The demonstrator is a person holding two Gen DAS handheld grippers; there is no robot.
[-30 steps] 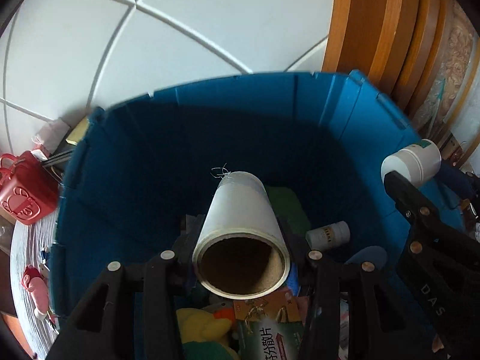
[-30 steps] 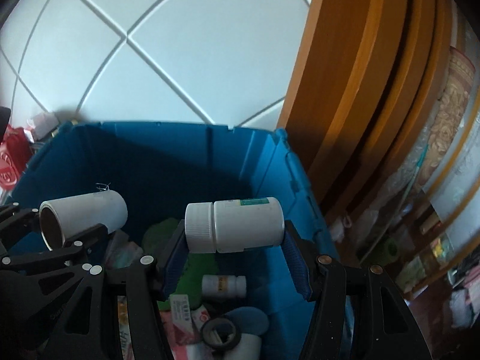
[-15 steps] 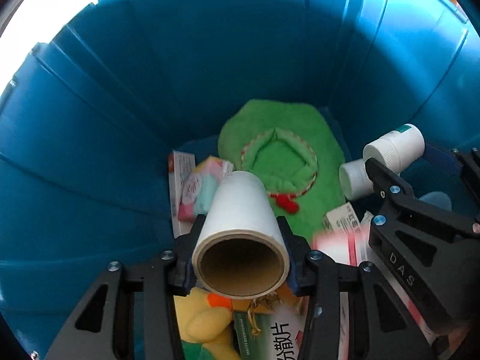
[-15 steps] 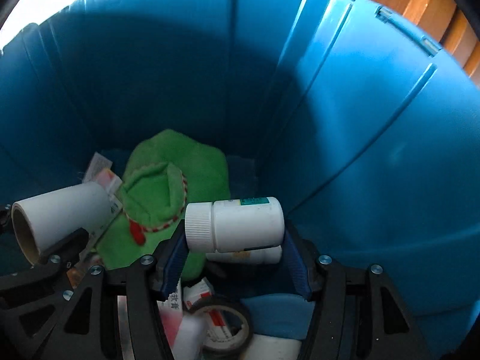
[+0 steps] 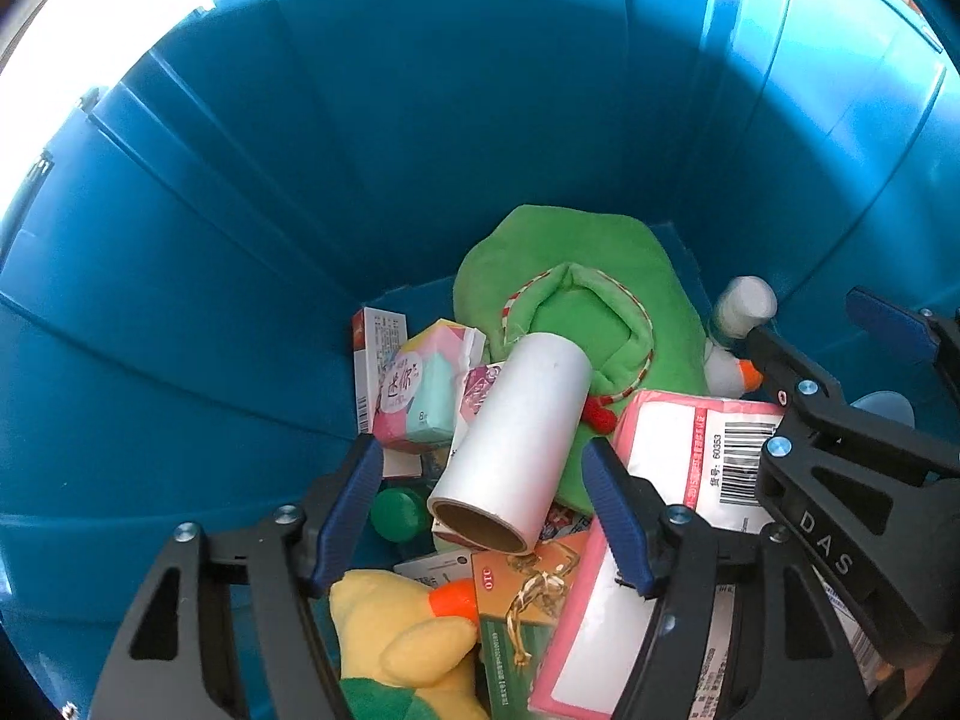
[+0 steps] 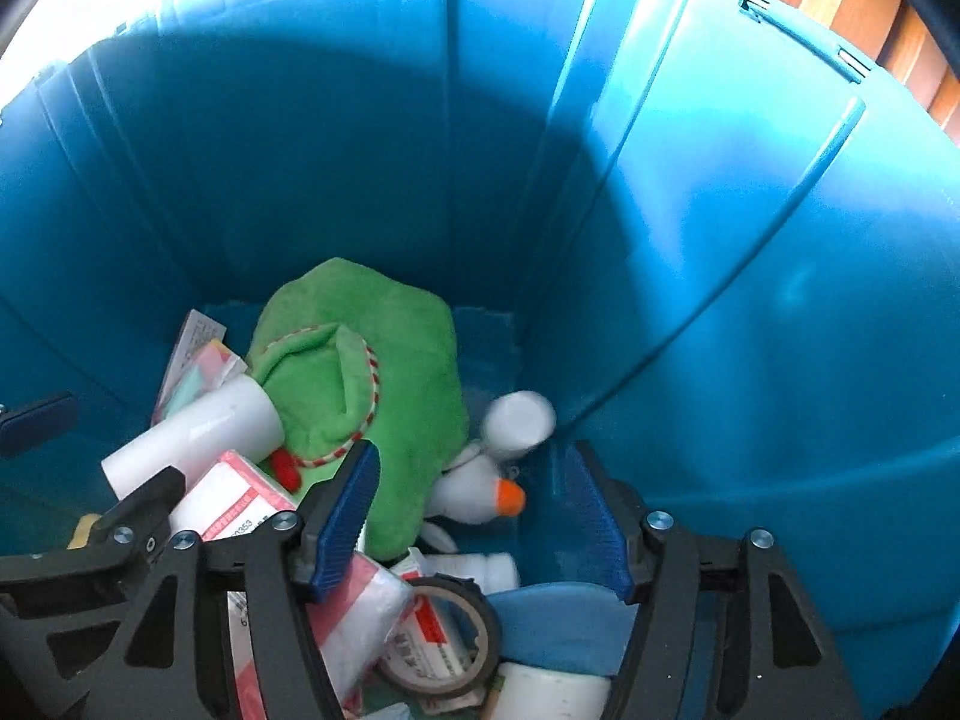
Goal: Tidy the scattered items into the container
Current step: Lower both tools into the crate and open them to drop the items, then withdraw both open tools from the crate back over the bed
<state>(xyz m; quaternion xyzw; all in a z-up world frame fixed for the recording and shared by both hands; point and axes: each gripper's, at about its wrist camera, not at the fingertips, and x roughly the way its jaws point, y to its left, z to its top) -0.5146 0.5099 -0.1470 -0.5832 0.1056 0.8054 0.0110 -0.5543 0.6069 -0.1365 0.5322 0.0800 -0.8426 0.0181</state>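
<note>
Both grippers reach down inside the blue container (image 5: 420, 150). My left gripper (image 5: 480, 449) is open and its jaws are opening. The white cardboard tube (image 5: 516, 450) lies loose on the pile between its blue pads, touching neither. My right gripper (image 6: 474, 450) is also opening, with nothing pressed between its pads. The white bottle (image 6: 519, 423) has dropped free and looks blurred, against the container wall (image 6: 720, 300) beside a white toy with an orange tip (image 6: 480, 492). In the left wrist view the bottle (image 5: 744, 306) shows just past the right gripper (image 5: 834, 330).
The bottom holds a green plush (image 5: 570, 300), a pink barcoded package (image 5: 678, 450), a tissue pack (image 5: 420, 390), a yellow plush duck (image 5: 396, 618), a green box (image 5: 522, 612) and a tape roll (image 6: 444, 636). Steep blue walls close in on all sides.
Both grippers came down from above the rim into the container. The left one let go of the tube, which dropped onto the pile. The right one released the bottle, which fell by the wall.
</note>
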